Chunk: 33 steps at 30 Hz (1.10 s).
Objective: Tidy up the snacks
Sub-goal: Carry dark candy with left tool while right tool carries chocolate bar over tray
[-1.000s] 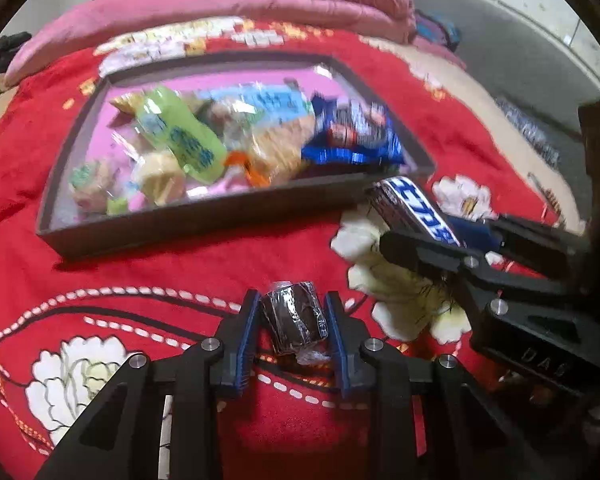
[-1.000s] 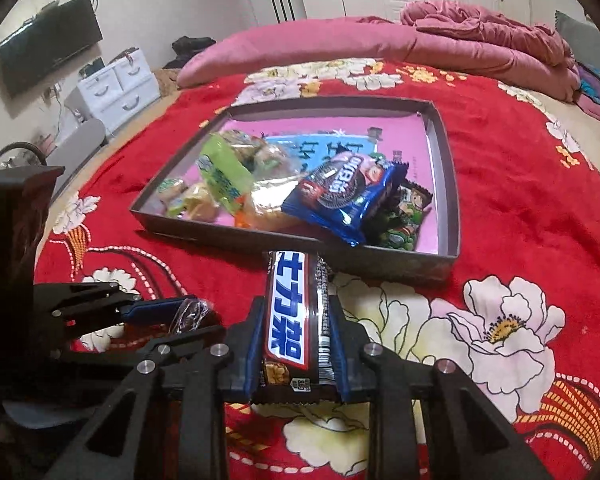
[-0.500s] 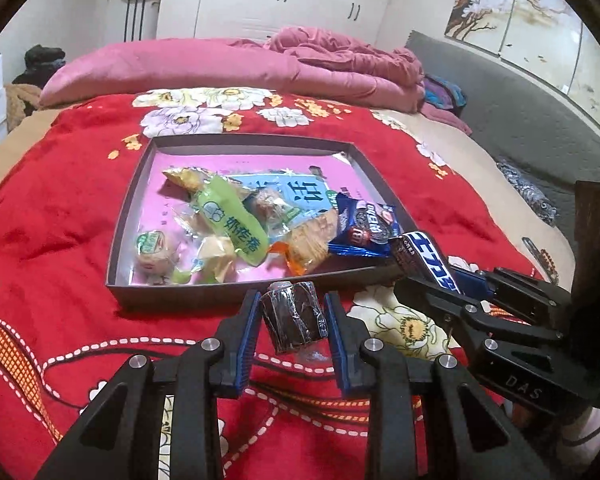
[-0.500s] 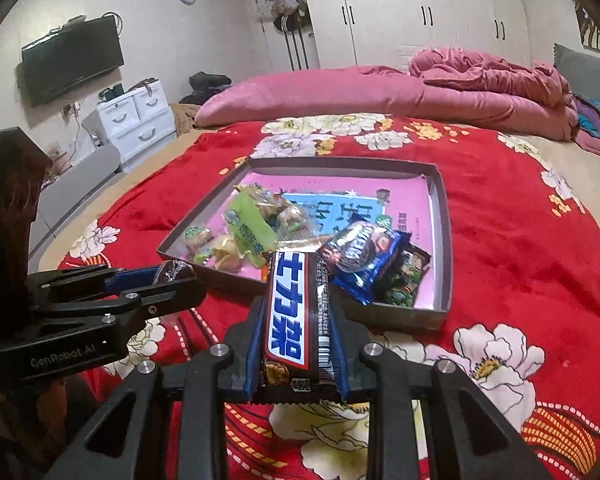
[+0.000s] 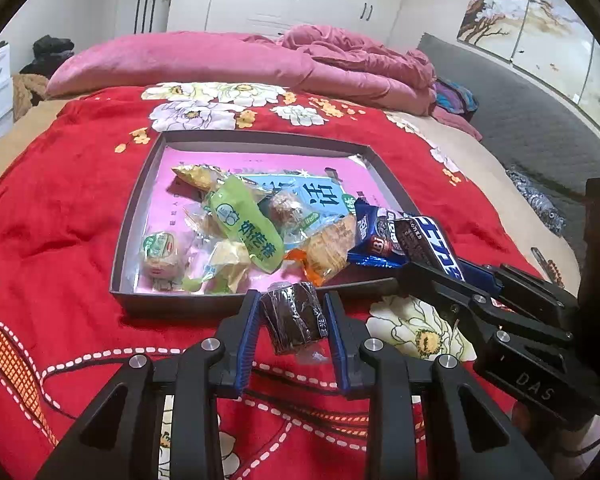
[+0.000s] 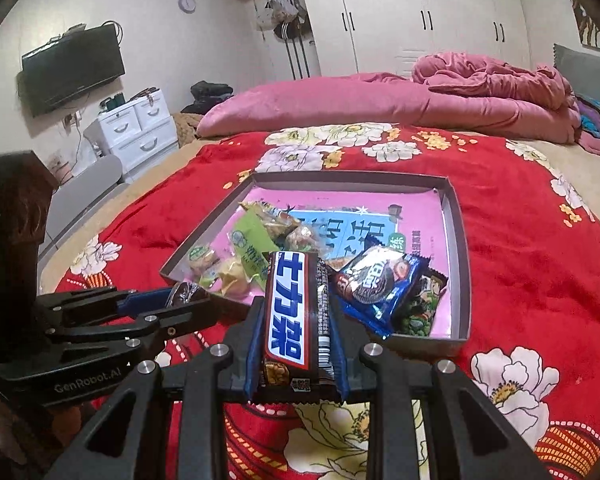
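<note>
My left gripper [image 5: 292, 314] is shut on a small dark brown wrapped cake [image 5: 294, 318], held above the red blanket just short of the tray's near wall. My right gripper [image 6: 298, 320] is shut on a brown chocolate bar [image 6: 292, 312] with a blue and white label, also in front of the tray. The dark tray [image 5: 188, 305] with a pink floor holds several snacks: a green pouch [image 5: 246, 224], a blue cookie pack [image 6: 380, 284], a round green-labelled cake [image 5: 160, 248]. Each gripper shows in the other's view, the right gripper [image 5: 432, 256] at right, the left gripper [image 6: 184, 294] at left.
The tray [image 6: 462, 264] lies on a bed with a red flowered blanket [image 5: 60, 200]. A pink pillow [image 5: 180, 64] and a crumpled pink quilt [image 6: 492, 84] lie behind it. White drawers [image 6: 140, 128] and a wall television [image 6: 74, 68] stand at left, wardrobes at the back.
Both grippers have lifted and pulled back from the tray with their snacks still held, so the tray looks smaller and farther away and more of the room shows.
</note>
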### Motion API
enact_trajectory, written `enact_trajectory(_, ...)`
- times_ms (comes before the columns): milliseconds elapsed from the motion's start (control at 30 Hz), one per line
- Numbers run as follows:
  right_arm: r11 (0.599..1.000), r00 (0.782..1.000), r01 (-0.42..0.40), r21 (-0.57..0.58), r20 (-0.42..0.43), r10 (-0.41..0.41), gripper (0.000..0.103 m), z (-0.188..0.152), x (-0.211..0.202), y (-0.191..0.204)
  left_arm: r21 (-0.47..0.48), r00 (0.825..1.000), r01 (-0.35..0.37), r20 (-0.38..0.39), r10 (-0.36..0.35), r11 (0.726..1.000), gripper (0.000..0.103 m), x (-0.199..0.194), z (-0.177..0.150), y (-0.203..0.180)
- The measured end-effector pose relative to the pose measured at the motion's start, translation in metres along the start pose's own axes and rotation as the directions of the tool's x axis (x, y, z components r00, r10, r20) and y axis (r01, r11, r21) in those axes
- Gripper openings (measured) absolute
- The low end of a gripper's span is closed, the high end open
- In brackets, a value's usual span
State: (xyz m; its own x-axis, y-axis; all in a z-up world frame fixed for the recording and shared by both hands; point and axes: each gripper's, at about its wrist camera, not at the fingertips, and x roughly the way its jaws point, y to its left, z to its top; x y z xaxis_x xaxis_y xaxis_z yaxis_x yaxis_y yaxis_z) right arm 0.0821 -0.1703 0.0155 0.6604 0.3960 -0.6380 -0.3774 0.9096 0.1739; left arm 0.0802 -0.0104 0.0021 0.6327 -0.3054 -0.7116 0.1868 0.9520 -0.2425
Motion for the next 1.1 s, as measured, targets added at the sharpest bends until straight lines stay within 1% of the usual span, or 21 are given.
enact_trajectory(267, 1.000, 1.000, 0.005, 0.024, 0.020, -0.005, 0.029, 0.007, 0.004, -0.008, -0.011, 1.000, -0.007, -0.005, 0.007, 1.000, 0.033, 0.007, 0.005, 0.004)
enact_trajectory(433, 0.999, 0.999, 0.017, 0.042, 0.037, -0.018, 0.029, 0.010, 0.003, -0.015, -0.035, 1.000, -0.009, -0.016, 0.009, 0.999, 0.033, 0.013, 0.009, 0.010)
enact_trajectory(867, 0.983, 0.992, 0.095, 0.158, 0.070, -0.107, 0.029, 0.015, -0.003, -0.057, -0.025, 0.999, -0.028, -0.016, 0.027, 0.999, 0.033, 0.027, 0.018, 0.010)
enact_trajectory(1100, 0.977, 0.988, 0.124, 0.176, 0.070, -0.138, 0.029, 0.017, -0.001, -0.067, -0.036, 0.999, -0.034, -0.027, 0.033, 0.999, 0.033, 0.038, 0.022, 0.015)
